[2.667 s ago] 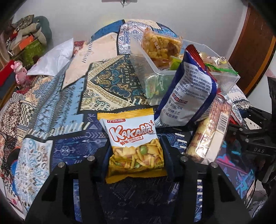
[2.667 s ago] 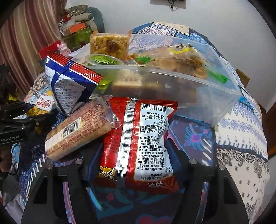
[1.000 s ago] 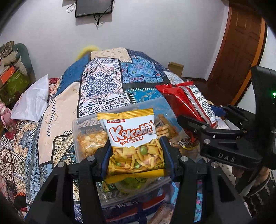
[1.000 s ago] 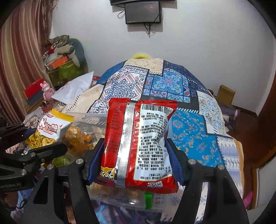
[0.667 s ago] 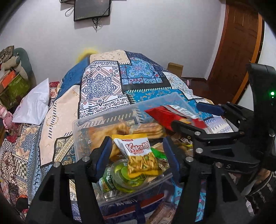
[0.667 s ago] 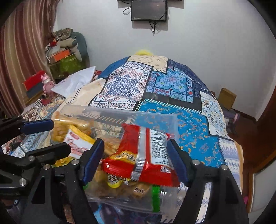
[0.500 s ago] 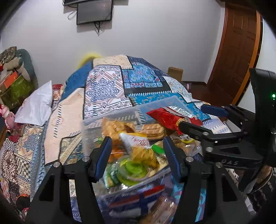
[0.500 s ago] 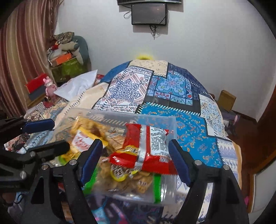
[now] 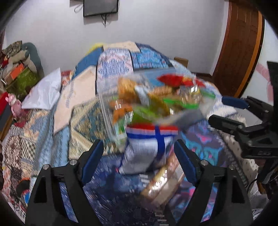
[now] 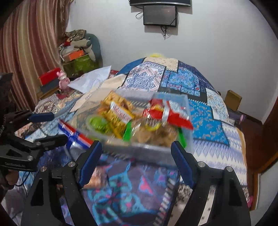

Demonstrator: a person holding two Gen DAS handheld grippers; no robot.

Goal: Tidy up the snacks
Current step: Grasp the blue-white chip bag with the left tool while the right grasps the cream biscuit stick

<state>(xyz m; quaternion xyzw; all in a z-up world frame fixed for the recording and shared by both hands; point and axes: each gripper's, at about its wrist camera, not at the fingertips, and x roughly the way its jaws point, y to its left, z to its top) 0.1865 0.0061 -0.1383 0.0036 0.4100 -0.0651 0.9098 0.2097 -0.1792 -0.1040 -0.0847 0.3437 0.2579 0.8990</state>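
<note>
A patchwork quilt (image 10: pixel 175 81) in blue, white and tan covers the bed. A white pillow (image 10: pixel 90 79) lies at its left edge, and a pink toy (image 10: pixel 62 80) stands just beside it, next to a red box (image 10: pixel 49 75). Behind them a green box (image 10: pixel 79 67) carries an orange box (image 10: pixel 73 53) and piled cloth. A striped curtain (image 10: pixel 29 47) hangs on the left. A dark screen (image 10: pixel 159 14) is mounted on the white wall (image 10: pixel 217 43), cables dangling below. A cardboard box (image 10: pixel 232 100) sits on the floor at right, near a wooden door (image 9: pixel 241 45).
</note>
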